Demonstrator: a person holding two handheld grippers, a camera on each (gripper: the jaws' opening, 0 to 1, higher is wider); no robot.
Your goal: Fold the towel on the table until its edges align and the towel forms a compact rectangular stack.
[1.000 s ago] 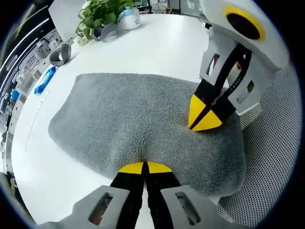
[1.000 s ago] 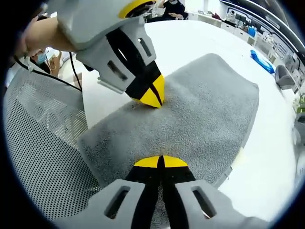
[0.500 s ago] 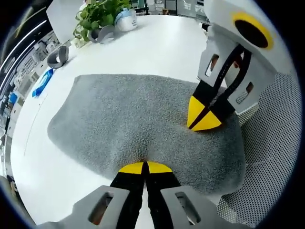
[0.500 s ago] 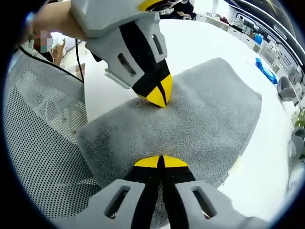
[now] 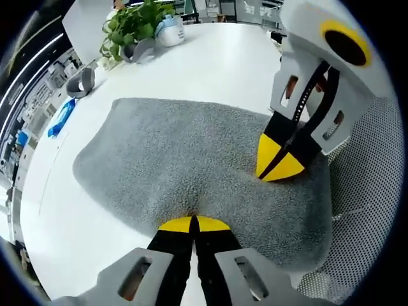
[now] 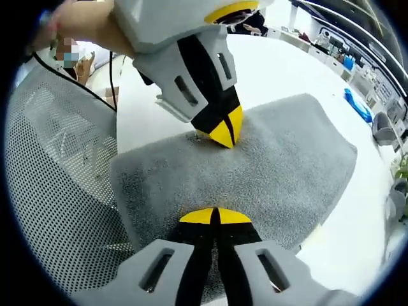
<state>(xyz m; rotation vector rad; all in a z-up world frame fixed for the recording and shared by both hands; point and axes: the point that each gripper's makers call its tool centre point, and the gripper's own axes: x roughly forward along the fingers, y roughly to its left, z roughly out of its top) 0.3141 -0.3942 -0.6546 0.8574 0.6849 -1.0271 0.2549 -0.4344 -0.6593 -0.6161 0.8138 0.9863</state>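
Grey towel (image 5: 185, 159) lies on the white desk (image 5: 210, 64), its near edge at the desk's rim beside a mesh chair (image 6: 57, 191). Left gripper (image 5: 193, 223): fingers closed, pinching the towel's near edge. Right gripper (image 6: 213, 215): fingers closed on the same edge, further along. In the left gripper view the right gripper's yellow tips press into the towel. Plant (image 5: 134, 22), blue item (image 5: 60, 118) and grey holders sit well apart at the far desk side.
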